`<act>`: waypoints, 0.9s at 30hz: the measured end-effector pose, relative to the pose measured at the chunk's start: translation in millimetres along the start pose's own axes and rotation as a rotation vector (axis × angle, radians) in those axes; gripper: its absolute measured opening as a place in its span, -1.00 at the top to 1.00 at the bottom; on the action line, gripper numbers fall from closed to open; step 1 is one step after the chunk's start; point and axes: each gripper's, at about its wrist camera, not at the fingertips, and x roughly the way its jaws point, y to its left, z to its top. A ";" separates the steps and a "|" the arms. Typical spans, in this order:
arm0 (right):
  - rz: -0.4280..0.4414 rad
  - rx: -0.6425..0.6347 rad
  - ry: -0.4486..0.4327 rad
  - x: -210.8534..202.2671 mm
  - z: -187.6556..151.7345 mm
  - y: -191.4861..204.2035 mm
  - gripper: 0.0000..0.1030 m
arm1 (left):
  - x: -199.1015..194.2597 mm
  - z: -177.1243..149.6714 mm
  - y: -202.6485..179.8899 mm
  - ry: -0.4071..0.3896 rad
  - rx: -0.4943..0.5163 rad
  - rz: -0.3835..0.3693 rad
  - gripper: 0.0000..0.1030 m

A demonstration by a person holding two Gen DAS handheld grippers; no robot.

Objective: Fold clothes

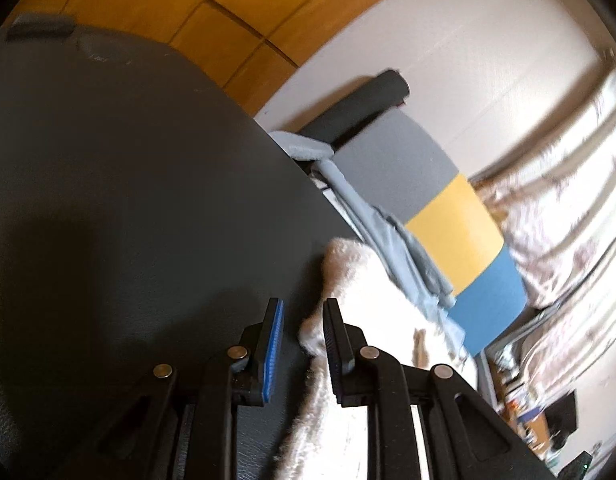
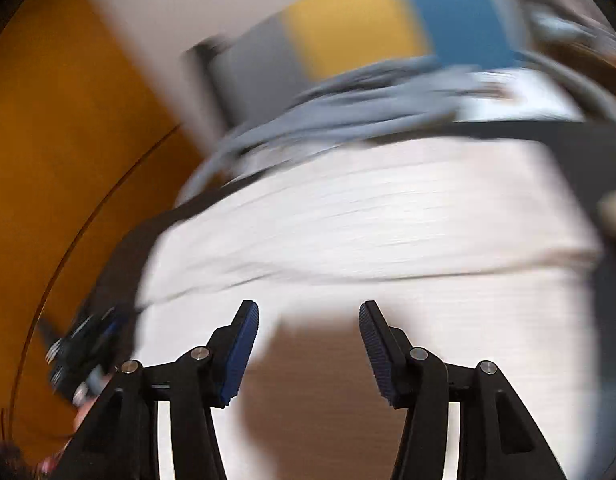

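White fleecy garment (image 1: 360, 280) is seen lying on the dark table (image 1: 127, 200), near the table's far edge, with a pale blue garment (image 1: 392, 240) heaped along that edge just beyond it.

Left gripper (image 1: 303, 320): fingers are parted narrowly; a fold of white pile sits in the gap and touches the right-hand pad, but the blue pad (image 1: 273, 344) stands clear of it. No pinch is made yet.

Right gripper (image 2: 308, 320): fingers are spread wide above the white garment (image 2: 368, 220); nothing is held. A brownish patch is seen between them, too blurred to identify. The whole right view is heavily smeared, so exact contact cannot be told.

Risks, as judged:
- If the left fingers are closed as placed, only a thin tuft may be caught; the pile is likely to slip out when lifted.
- The blue garment lies touching or just beside the white one; it may be dragged along, or pushed over the far edge, if the fold is pulled that way.
- With only one corner secured, the fold is likely to skew or bunch.
- The right gripper's speed, suggested by the blur, may cause an overshoot.
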 end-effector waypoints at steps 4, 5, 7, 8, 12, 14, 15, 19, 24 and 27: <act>-0.101 0.242 -0.049 -19.0 30.5 -94.3 -0.05 | -5.1 -7.5 -17.3 0.059 0.046 0.008 0.62; -0.075 0.304 -0.041 -17.1 34.2 -111.3 -0.05 | -8.7 -11.8 -20.5 0.070 0.053 0.002 0.62; 0.023 0.419 -0.016 -3.0 38.3 -131.4 -0.05 | -15.8 -20.5 -26.8 0.090 0.071 -0.011 0.62; 0.076 0.471 -0.001 5.8 38.5 -136.2 -0.05 | -17.9 -26.1 -30.5 0.099 0.094 -0.015 0.62; 0.152 0.555 0.055 32.0 37.6 -134.7 0.75 | -18.0 -42.8 -27.2 0.161 0.113 -0.006 0.62; 0.083 0.504 0.062 30.3 39.1 -127.2 0.75 | -11.4 -42.9 -19.0 0.190 0.079 -0.009 0.62; 0.045 0.470 0.053 25.2 41.8 -122.5 0.76 | -11.1 -42.4 -16.4 0.187 0.069 -0.022 0.62; -0.266 0.086 0.027 20.8 48.3 -90.7 0.76 | -7.1 -44.5 -20.2 0.197 0.091 -0.044 0.62; -0.234 0.130 -0.039 -6.8 39.0 -98.3 0.36 | 11.1 -36.5 -19.1 0.219 0.095 -0.062 0.62; -0.196 0.186 -0.095 -36.3 31.2 -101.7 0.30 | 2.7 -43.8 -26.6 0.257 0.157 -0.063 0.62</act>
